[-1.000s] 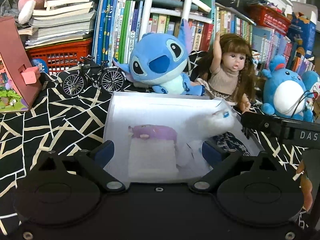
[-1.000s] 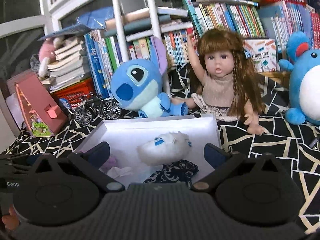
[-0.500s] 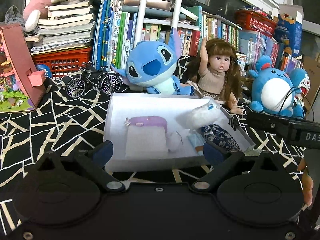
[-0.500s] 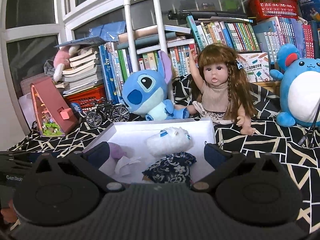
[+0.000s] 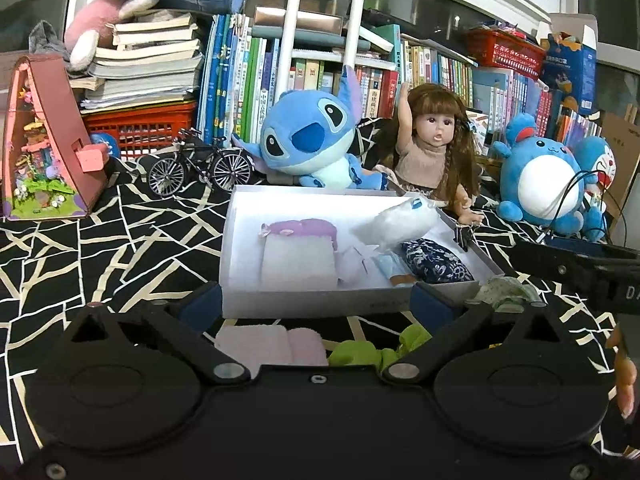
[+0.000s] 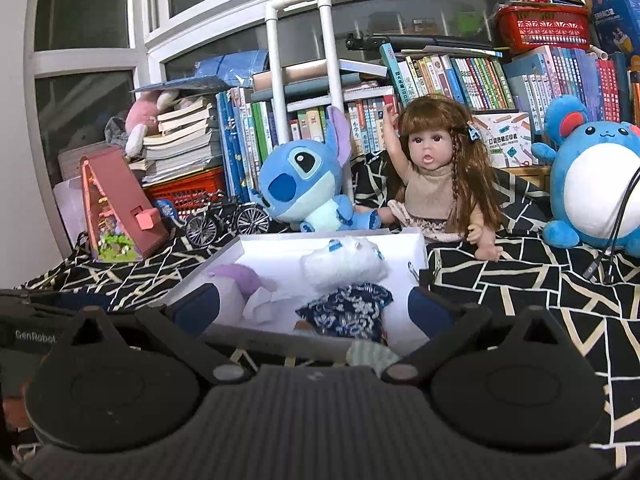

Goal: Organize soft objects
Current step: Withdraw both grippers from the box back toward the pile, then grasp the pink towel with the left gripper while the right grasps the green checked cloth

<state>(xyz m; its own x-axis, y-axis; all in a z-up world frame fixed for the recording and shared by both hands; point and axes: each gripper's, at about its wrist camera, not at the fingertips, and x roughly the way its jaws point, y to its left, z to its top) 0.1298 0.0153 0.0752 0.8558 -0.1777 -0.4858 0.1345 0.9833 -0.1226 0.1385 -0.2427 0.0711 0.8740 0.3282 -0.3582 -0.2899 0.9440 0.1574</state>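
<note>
A white box [image 5: 236, 240] [image 6: 420, 248] on the black patterned cloth holds a white and purple folded cloth [image 5: 298, 256], a white fluffy toy [image 5: 394, 222] [image 6: 344, 262] and a dark blue floral pouch [image 5: 434, 266] [image 6: 346, 308]. In front of the box lie a pink cloth [image 5: 272, 346], a green soft thing [image 5: 374, 354] and a pale patterned piece [image 5: 504, 290] [image 6: 370, 354]. My left gripper [image 5: 316, 306] is open and empty, above the pink and green pieces. My right gripper [image 6: 312, 310] is open and empty, at the box's near edge.
Behind the box sit a blue Stitch plush [image 5: 312, 140], a doll [image 5: 434, 148], a round blue plush [image 5: 548, 180], a toy bicycle [image 5: 200, 164] and a pink toy house [image 5: 44, 144]. Shelves of books [image 5: 248, 80] fill the back. Cables [image 6: 616, 240] hang at the right.
Both grippers have pulled back and up from the box. The box looks smaller, and the pink, green and pale pieces in front of it have come into view.
</note>
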